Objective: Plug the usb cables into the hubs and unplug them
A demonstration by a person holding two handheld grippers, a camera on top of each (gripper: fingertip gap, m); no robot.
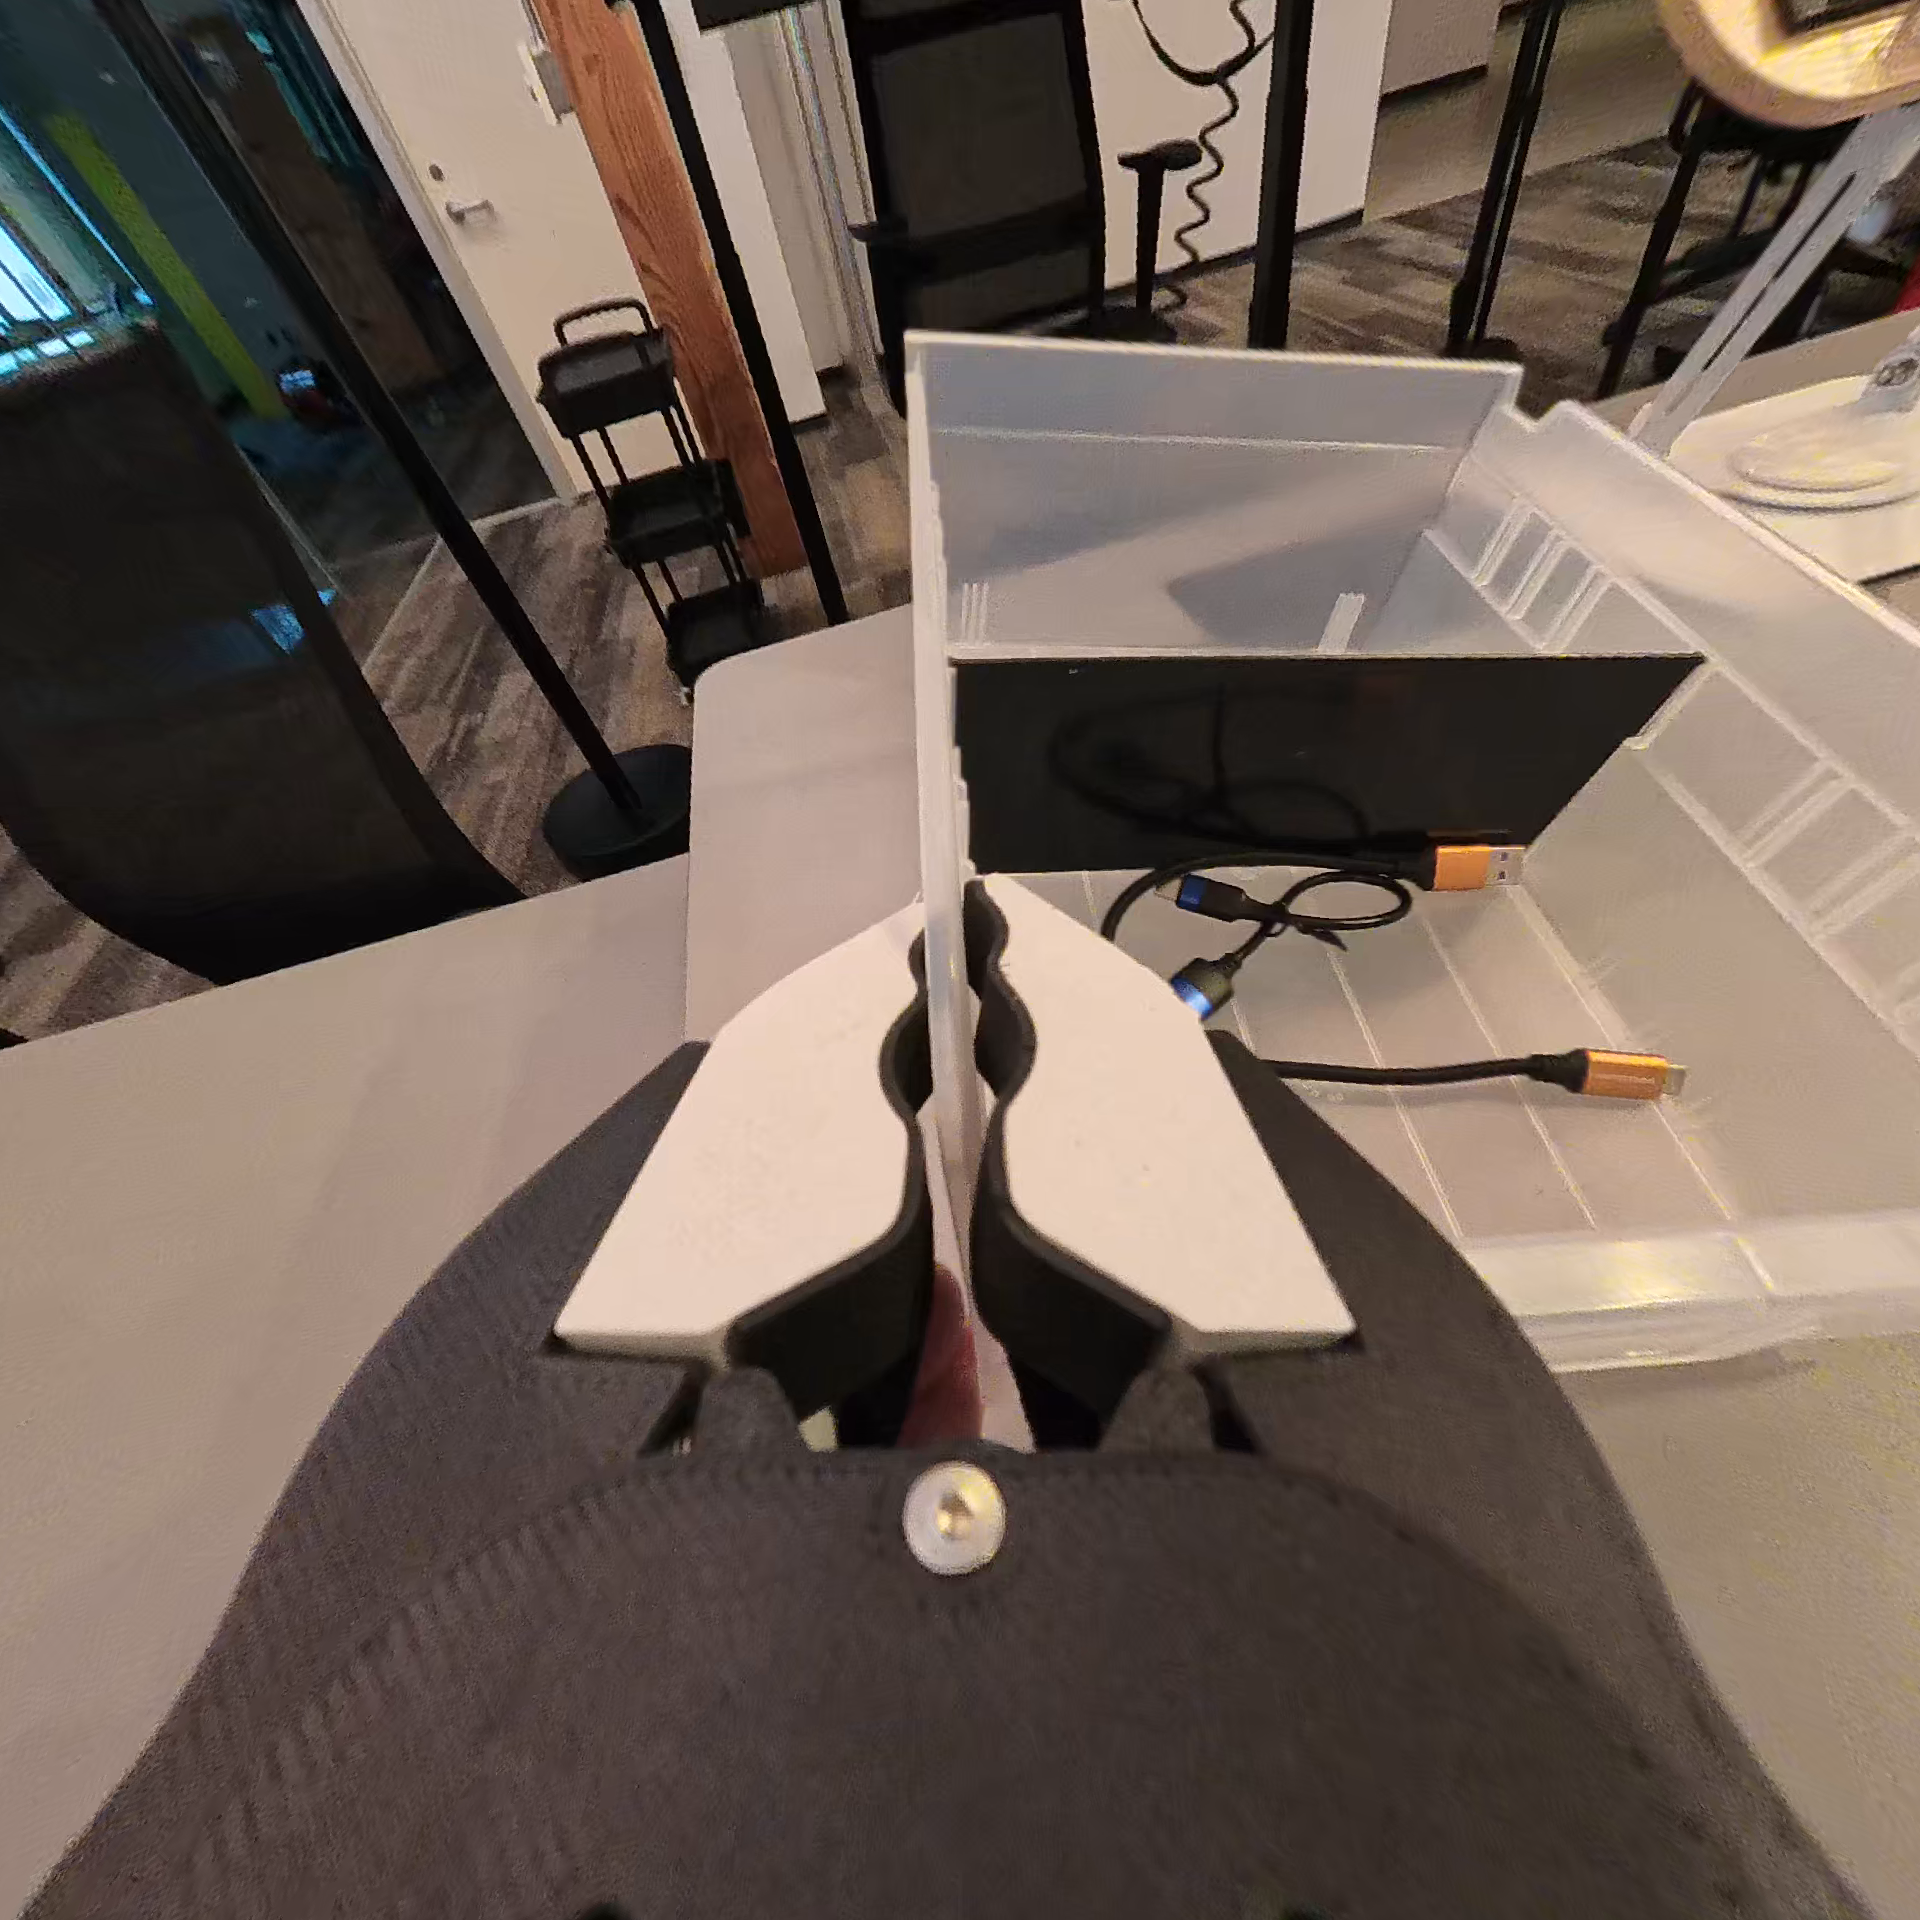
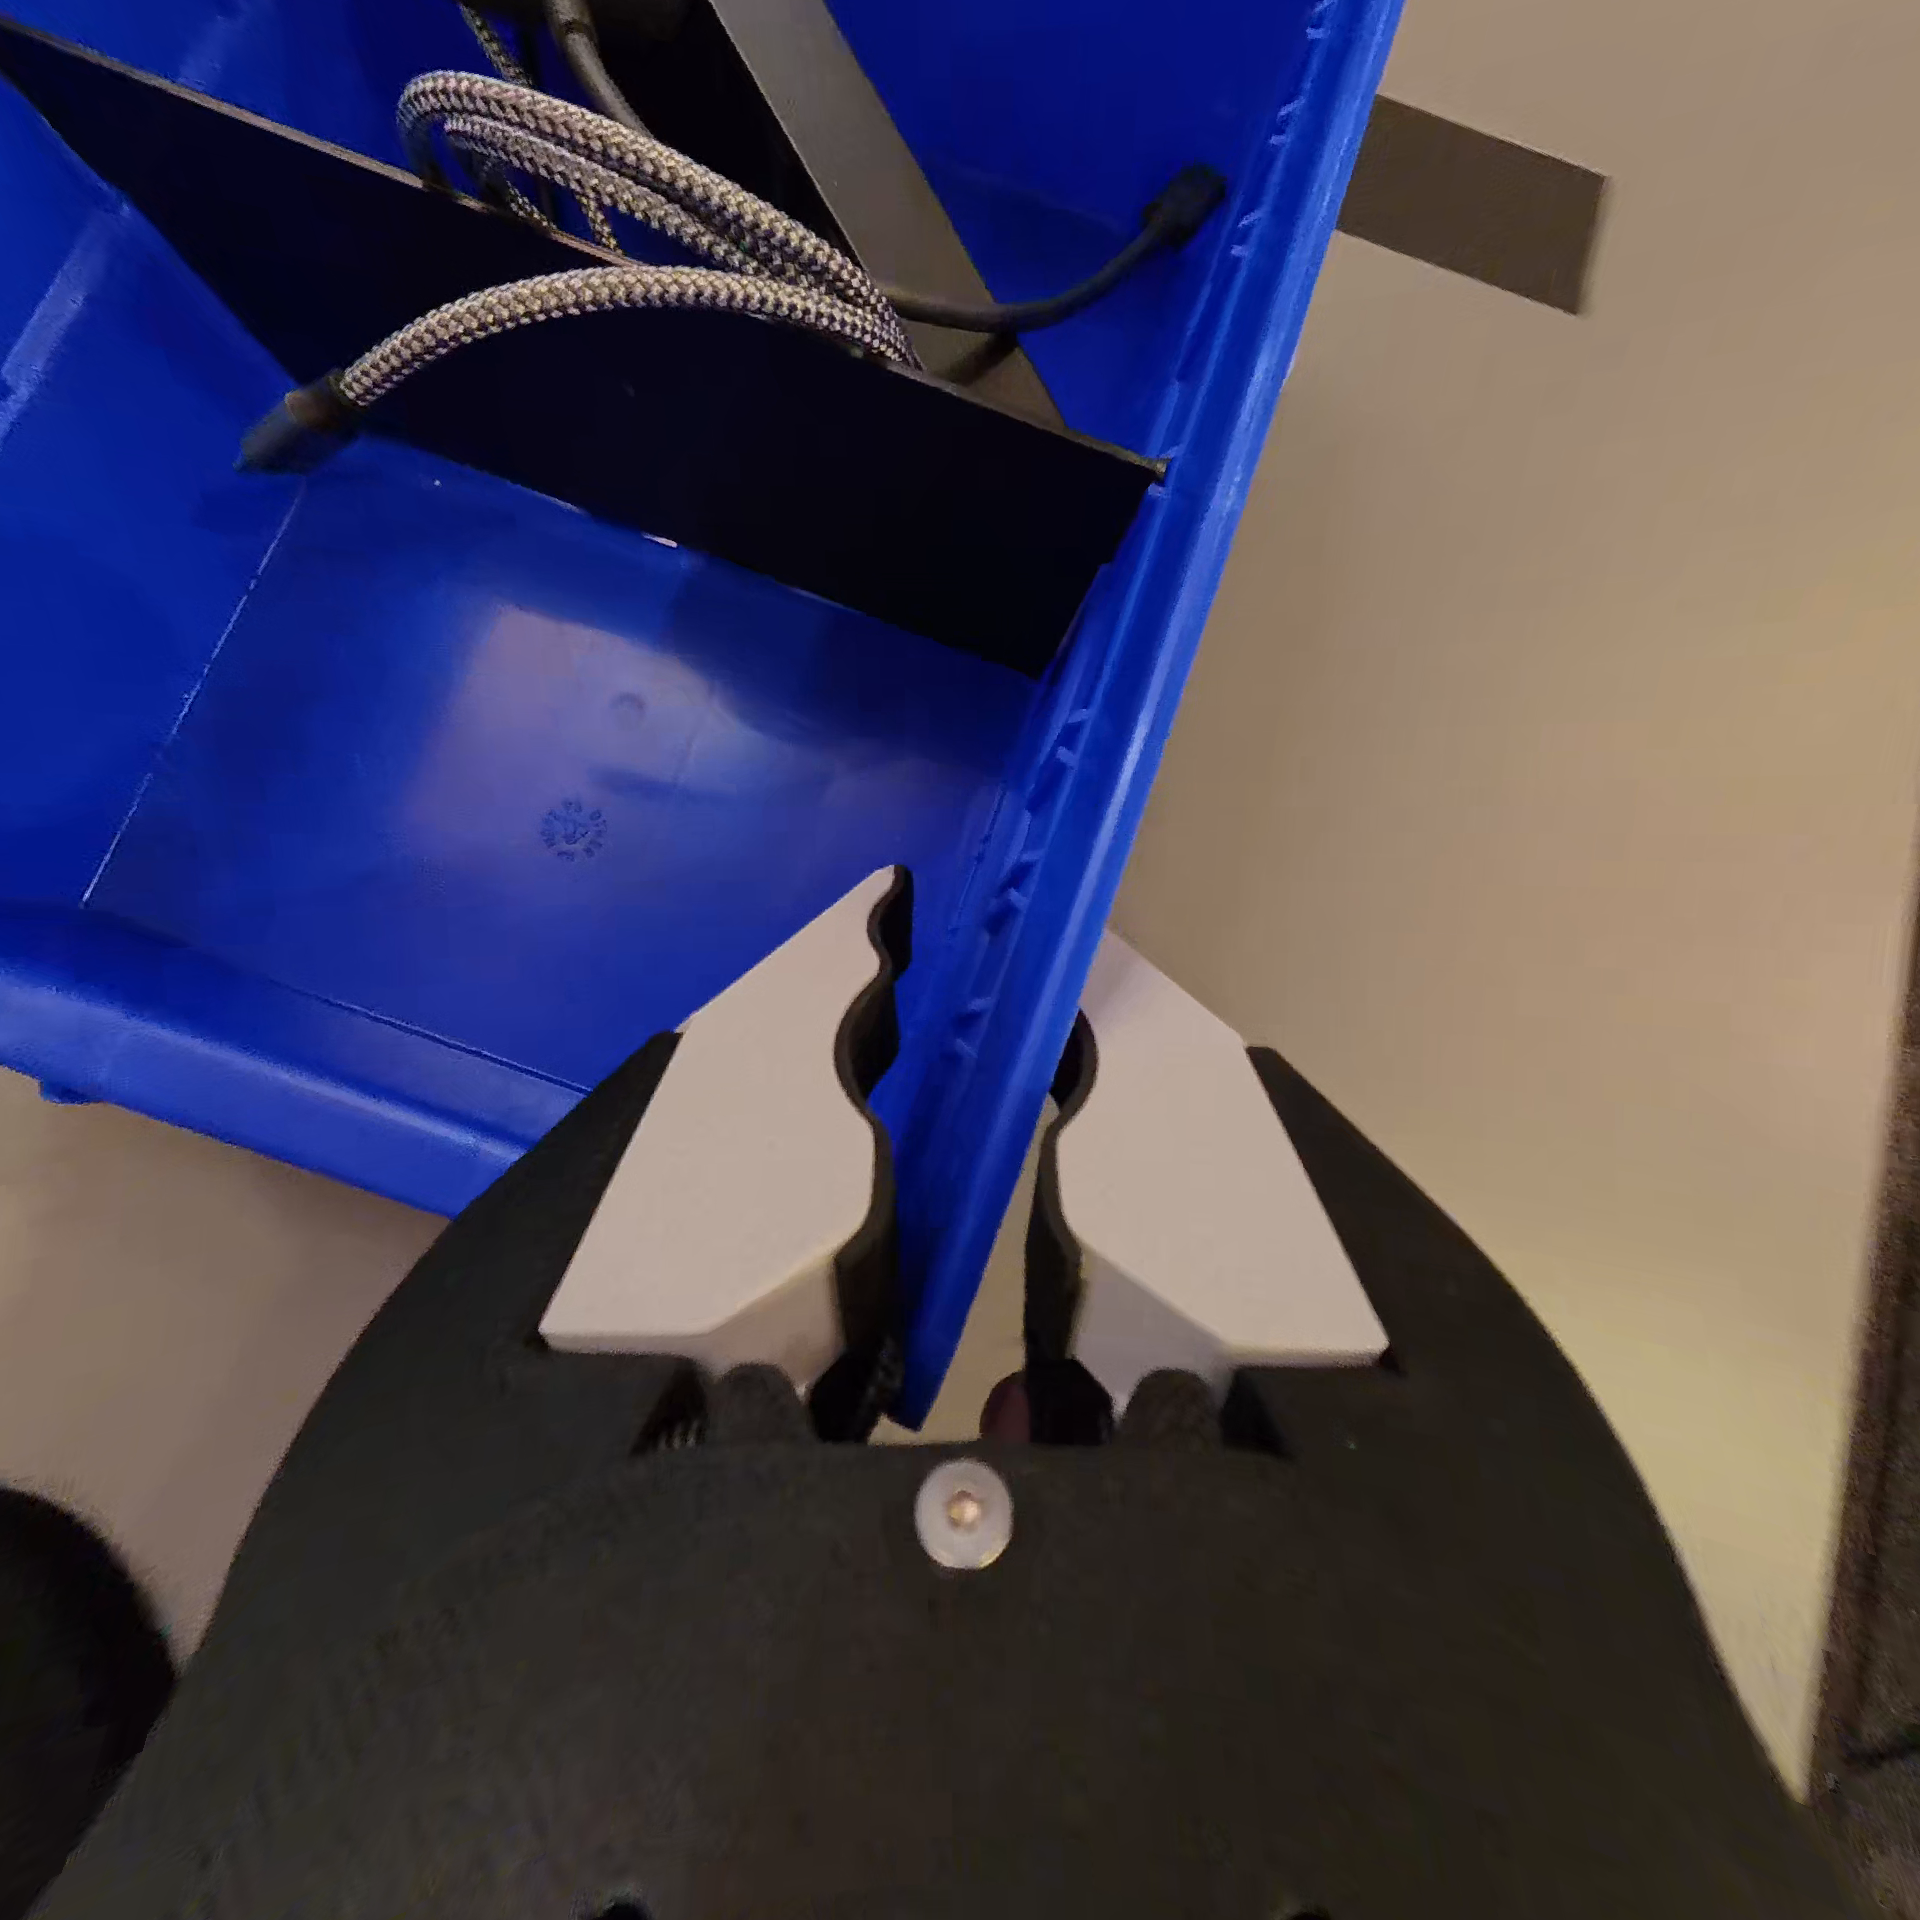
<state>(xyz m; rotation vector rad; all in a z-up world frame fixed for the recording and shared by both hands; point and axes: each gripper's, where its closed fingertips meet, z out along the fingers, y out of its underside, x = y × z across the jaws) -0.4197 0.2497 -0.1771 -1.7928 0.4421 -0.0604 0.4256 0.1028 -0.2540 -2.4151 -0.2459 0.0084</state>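
Observation:
My left gripper (image 1: 951,914) is shut on the thin side wall (image 1: 940,623) of a translucent plastic bin (image 1: 1662,1278). On the bin's floor lie black USB cables with orange plugs (image 1: 1475,868) (image 1: 1621,1075) and blue-ringed plugs (image 1: 1200,987). My right gripper (image 2: 997,914) is shut on the side wall (image 2: 1143,675) of a blue bin (image 2: 364,727); its right finger is partly hidden behind that wall. Grey braided cables (image 2: 623,177) and a black cable (image 2: 1091,281) lie behind the blue bin's black divider (image 2: 727,447). No hub shows.
A black divider (image 1: 1299,748) splits the translucent bin. Both bins rest on a pale table (image 1: 312,1195) (image 2: 1455,727). A dark strip (image 2: 1475,218) sticks out past the blue bin. A cart (image 1: 644,488), poles and chairs stand beyond the table's edge. There is about 85 cm between the tips of the two grippers.

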